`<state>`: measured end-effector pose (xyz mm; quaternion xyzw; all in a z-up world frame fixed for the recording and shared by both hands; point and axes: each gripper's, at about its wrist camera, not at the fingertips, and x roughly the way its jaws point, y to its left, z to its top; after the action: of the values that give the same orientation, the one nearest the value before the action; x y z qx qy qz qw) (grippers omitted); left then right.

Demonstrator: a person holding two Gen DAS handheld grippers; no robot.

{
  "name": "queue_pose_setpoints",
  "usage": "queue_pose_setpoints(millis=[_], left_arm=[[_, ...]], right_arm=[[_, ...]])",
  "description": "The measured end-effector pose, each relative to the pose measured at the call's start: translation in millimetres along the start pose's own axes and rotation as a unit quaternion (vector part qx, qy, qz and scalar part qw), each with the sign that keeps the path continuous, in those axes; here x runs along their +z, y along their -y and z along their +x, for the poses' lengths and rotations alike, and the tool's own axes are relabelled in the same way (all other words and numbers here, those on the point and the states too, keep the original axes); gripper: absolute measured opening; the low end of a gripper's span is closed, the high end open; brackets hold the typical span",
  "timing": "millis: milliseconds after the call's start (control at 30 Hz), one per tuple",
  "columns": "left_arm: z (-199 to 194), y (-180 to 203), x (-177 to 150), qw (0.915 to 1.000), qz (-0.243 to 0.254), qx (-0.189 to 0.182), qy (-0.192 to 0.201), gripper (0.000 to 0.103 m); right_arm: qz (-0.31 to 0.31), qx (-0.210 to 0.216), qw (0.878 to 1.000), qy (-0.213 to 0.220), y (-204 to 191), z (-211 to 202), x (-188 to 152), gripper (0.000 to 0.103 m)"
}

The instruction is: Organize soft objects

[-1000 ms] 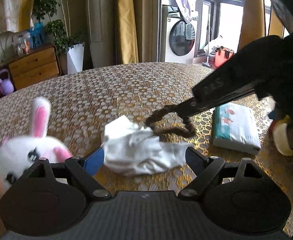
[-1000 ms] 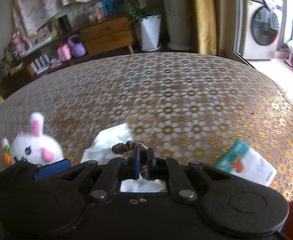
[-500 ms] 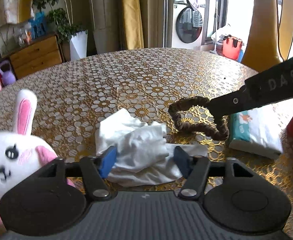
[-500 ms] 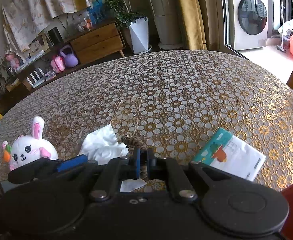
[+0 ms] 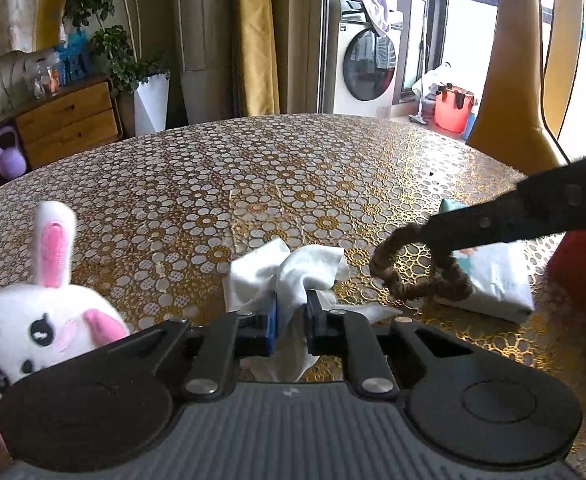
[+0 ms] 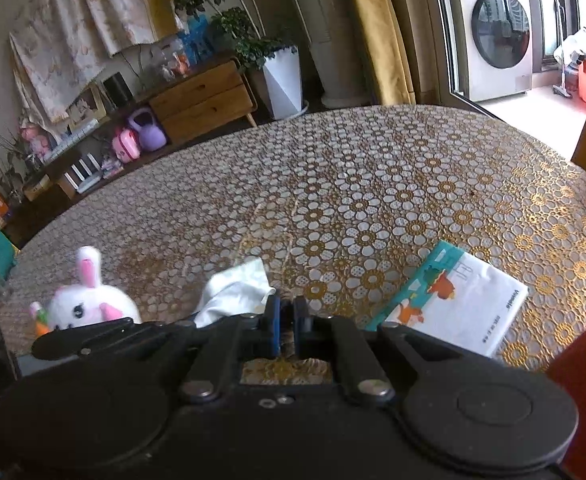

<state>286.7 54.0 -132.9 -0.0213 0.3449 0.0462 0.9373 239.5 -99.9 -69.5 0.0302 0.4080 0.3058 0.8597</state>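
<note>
A crumpled white cloth (image 5: 293,270) lies on the flowered tablecloth (image 5: 293,168). My left gripper (image 5: 291,312) is closing its jaws on the cloth's near fold, and the pads pinch it. To the right, a brown hair scrunchie (image 5: 421,268) hangs from my right gripper (image 5: 433,234), which is shut on it just above the table. In the right wrist view the right gripper (image 6: 287,320) stands shut, with the white cloth (image 6: 237,292) just left of its tips. A white plush bunny (image 5: 41,320) sits at the left.
A flat tissue pack (image 5: 493,280) lies behind the scrunchie, and it also shows in the right wrist view as the tissue pack (image 6: 461,300). A red object (image 5: 585,280) stands at the far right edge. The bunny (image 6: 89,300) is near the table's left edge.
My left jaws went from wide open to shut on the white cloth. The right gripper carried the scrunchie off to the right, away from the cloth.
</note>
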Motion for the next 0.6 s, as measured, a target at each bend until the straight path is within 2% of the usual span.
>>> queue_pose_setpoints(millis=[233,433,600], left_arm=[[-34.5,4.4,4.7,0.9995,0.0,-0.031,-0.004,0.013],[-63.2,9.3,2.0,0.9977,-0.01,-0.063,-0.021,0.013],[-94.5,22.7,3.5,0.9963,-0.001,-0.083,-0.02,0.013]], right_arm=[[0.002,0.0,1.0,0.018,-6.1,-45.6,-13.4,0.006],[0.01,-0.014,0.999,0.048,-2.5,-94.6,-28.7,0.006],[0.017,-0.03,0.997,0.072,3.2,-136.6,-41.3,0.006]])
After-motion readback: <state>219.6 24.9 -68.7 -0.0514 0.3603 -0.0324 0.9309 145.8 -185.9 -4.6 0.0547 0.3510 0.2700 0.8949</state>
